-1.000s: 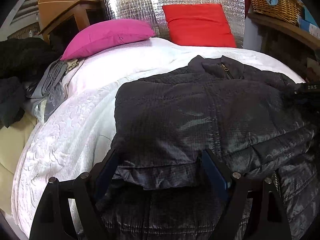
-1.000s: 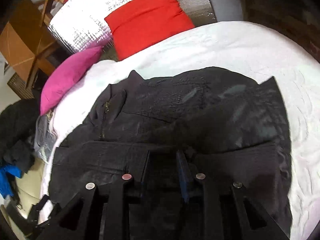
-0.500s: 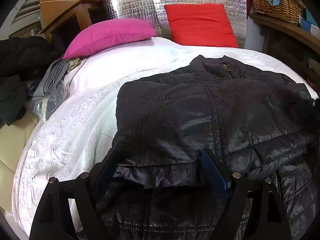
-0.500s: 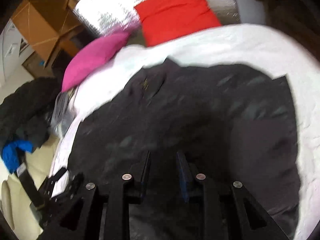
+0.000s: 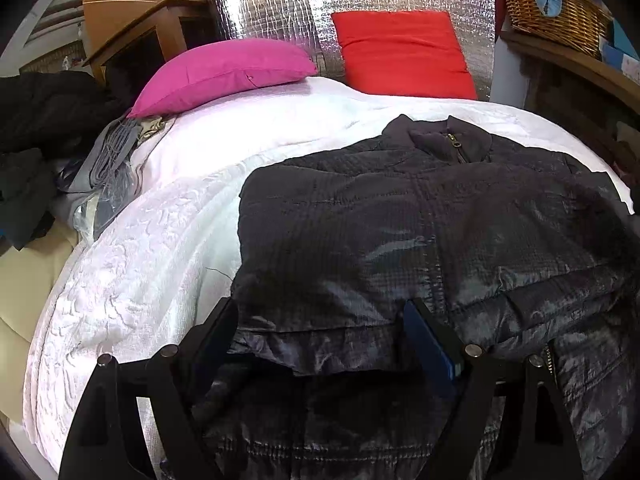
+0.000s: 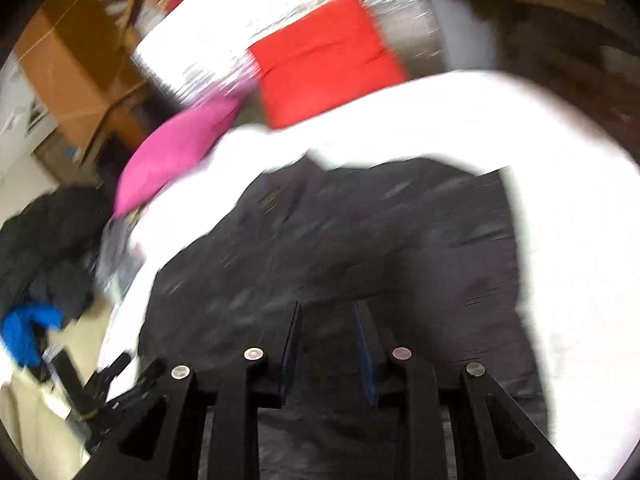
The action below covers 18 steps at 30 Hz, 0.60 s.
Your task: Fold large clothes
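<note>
A black quilted jacket [image 5: 400,220] lies spread on the white bed [image 5: 160,260], collar and zip at the far end. Its near part is folded over, showing shiny lining. My left gripper [image 5: 320,308] rests low on that fold with its jaws wide. The fold fills the space between the fingers, and the left fingertip is tucked under the fabric edge. In the blurred right wrist view, my right gripper [image 6: 328,306] hovers above the jacket [image 6: 360,240] with a narrow gap between its pads. Nothing shows pinched there.
A pink pillow [image 5: 224,72] and a red pillow [image 5: 400,52] lie at the head of the bed against a silver foil panel. Dark clothes [image 5: 40,120] are piled left of the bed. A wicker basket [image 5: 556,12] sits on a wooden shelf at the right.
My right gripper has risen and drawn back from the jacket, so more of the bed shows and the view is blurred. The left gripper and the jacket have stayed put.
</note>
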Each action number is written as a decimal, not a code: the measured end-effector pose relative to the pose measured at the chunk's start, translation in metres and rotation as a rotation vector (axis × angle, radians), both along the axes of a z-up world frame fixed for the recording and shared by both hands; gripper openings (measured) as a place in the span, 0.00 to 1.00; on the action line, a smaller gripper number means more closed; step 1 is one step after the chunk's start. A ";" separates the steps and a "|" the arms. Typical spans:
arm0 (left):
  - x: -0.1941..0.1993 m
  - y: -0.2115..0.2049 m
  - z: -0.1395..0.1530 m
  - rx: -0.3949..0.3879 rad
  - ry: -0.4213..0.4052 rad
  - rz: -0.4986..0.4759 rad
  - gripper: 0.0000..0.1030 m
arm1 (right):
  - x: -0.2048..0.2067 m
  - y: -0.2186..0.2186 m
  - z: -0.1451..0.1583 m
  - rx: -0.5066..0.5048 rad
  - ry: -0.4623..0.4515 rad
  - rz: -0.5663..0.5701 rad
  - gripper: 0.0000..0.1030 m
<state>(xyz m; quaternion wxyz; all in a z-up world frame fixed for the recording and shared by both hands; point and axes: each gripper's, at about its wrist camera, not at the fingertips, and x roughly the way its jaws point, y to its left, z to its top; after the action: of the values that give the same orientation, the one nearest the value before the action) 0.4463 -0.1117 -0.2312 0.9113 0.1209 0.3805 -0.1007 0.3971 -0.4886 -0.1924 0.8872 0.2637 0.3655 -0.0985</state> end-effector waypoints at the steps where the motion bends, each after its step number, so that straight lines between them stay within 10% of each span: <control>1: 0.000 0.000 0.000 0.000 0.001 0.002 0.82 | 0.000 -0.010 -0.008 0.021 0.026 -0.022 0.29; 4: 0.001 -0.001 -0.002 0.002 0.007 0.004 0.82 | 0.011 -0.027 -0.043 0.096 0.134 -0.024 0.30; 18: 0.029 0.056 0.019 -0.082 -0.006 0.189 0.82 | -0.018 -0.062 -0.013 0.201 -0.095 -0.130 0.30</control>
<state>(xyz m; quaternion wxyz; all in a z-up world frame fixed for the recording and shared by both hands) 0.4748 -0.0554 -0.2122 0.9220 0.0474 0.3831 -0.0296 0.3791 -0.5511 -0.2059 0.8642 0.3790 0.3134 -0.1063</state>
